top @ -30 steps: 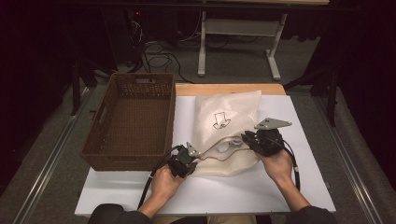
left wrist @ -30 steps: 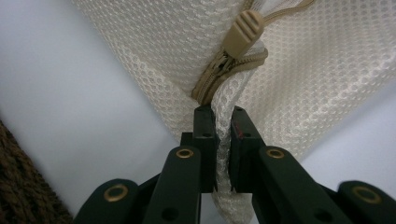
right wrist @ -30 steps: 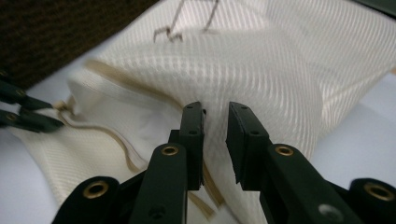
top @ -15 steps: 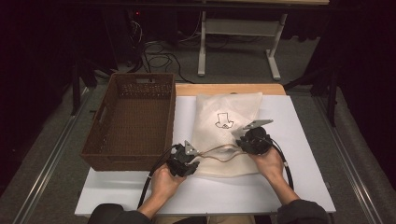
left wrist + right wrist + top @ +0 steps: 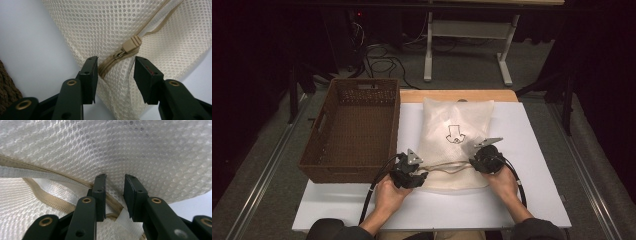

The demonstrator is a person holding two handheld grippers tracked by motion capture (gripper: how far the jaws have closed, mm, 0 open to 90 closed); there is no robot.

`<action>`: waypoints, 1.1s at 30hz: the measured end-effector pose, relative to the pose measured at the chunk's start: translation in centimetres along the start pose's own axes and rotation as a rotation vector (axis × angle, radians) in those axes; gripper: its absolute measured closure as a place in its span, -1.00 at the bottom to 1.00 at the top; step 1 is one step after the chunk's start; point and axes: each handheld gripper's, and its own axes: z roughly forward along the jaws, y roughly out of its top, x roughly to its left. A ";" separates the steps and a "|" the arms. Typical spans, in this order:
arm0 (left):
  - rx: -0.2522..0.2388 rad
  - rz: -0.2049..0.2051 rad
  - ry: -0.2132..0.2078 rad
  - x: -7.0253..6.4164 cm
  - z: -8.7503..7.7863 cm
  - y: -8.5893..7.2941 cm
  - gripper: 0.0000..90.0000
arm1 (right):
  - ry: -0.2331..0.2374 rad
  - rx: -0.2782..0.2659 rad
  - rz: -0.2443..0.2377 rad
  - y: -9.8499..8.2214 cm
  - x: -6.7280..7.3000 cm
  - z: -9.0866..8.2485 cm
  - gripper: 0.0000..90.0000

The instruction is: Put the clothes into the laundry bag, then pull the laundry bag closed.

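A white mesh bag [image 5: 455, 131] with a small black drawing lies on the white table, its beige zipper [image 5: 447, 166] along the near edge. My left gripper [image 5: 424, 175] is at the zipper's left end. Its jaws have just been opening, and in the left gripper view [image 5: 116, 60] they stand apart around the zipper pull [image 5: 131, 44] and a mesh fold. My right gripper [image 5: 472, 162] is at the zipper's right end. Its jaws [image 5: 115, 176] have also just been opening, and a gap shows between the pads with mesh [image 5: 140, 152] in it.
A brown wicker basket [image 5: 319, 150] stands at the left of the table, close to my left gripper. Bare white tabletop [image 5: 532, 135] lies right of the bag and along the near edge. Dark floor, cables and a table frame lie beyond.
My right gripper has come down and a little left, lowering the bag's near right corner onto the table. The left hand has stayed put.
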 end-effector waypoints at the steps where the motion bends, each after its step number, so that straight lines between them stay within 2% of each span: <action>1: -0.003 -0.003 0.000 0.0 -0.1 0.0 0.20 | 0.004 -0.003 0.004 0.0 -0.2 0.0 0.59; 4: -0.017 -0.023 -0.004 0.2 -0.2 0.0 0.20 | 0.024 -0.006 0.017 0.0 -0.8 0.1 0.59; 13: -0.051 -0.099 -0.028 0.9 -0.8 0.0 0.29 | 0.013 -0.015 0.000 0.0 -1.6 0.4 0.64; 19: -0.037 -0.120 -0.001 0.7 -0.2 0.0 0.25 | 0.013 -0.021 0.003 -0.1 -1.6 0.3 0.64; 20: -0.029 -0.122 0.011 0.7 -0.1 0.0 0.24 | 0.004 -0.021 0.004 -0.2 -1.5 0.3 0.63; 23: 0.002 -0.079 0.059 0.2 0.4 0.1 0.30 | -0.009 -0.011 -0.005 -0.4 -1.2 0.0 0.62; 25: 0.014 -0.079 0.060 0.2 0.7 0.2 0.32 | -0.033 -0.004 -0.027 -0.3 -0.8 -0.1 0.62; 27: 0.030 -0.102 0.046 0.6 1.2 0.2 0.33 | -0.052 0.003 -0.042 -0.2 -0.3 -0.3 0.61; 30: 0.050 -0.085 0.056 0.4 1.5 0.1 0.39 | -0.029 -0.017 -0.035 -0.3 -0.1 -0.7 0.55; 33: 0.060 -0.089 0.057 0.5 1.7 0.0 0.43 | 0.007 -0.074 -0.020 -0.4 0.4 -2.0 0.55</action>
